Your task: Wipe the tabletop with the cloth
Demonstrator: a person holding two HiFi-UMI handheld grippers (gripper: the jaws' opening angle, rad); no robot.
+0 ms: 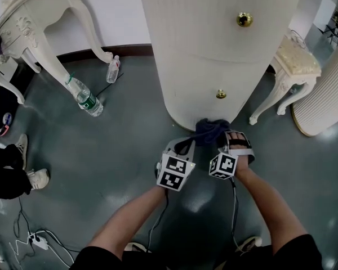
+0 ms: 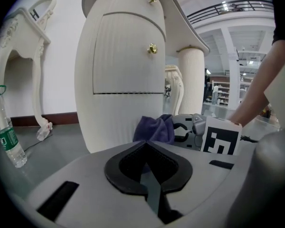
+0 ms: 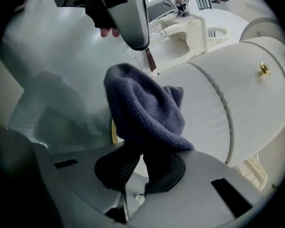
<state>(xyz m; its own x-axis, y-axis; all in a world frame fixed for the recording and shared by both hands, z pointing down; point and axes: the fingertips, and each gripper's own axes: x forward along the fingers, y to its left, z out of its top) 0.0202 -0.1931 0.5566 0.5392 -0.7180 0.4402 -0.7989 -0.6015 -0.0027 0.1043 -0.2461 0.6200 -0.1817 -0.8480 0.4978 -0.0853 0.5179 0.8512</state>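
A dark blue cloth [image 1: 210, 131] hangs bunched low against the base of a white ribbed cabinet [image 1: 214, 55] with gold knobs. My right gripper [image 1: 225, 136] is shut on it; in the right gripper view the cloth [image 3: 145, 110] rises out of the closed jaws of the right gripper [image 3: 140, 151] and hides their tips. My left gripper [image 1: 186, 144] sits just left of the cloth, apart from it, jaws together and holding nothing. From the left gripper [image 2: 146, 148] the cloth [image 2: 154, 128] and the right gripper [image 2: 192, 129] show ahead. No tabletop surface is in view.
Two plastic bottles [image 1: 85, 97] [image 1: 113, 69] lie on the grey floor to the left. A white carved table leg [image 1: 73, 16] stands at the far left, a cream stool [image 1: 293, 66] at the right. Cables and a power strip [image 1: 36, 241] lie at lower left, near a person's shoes [image 1: 36, 178].
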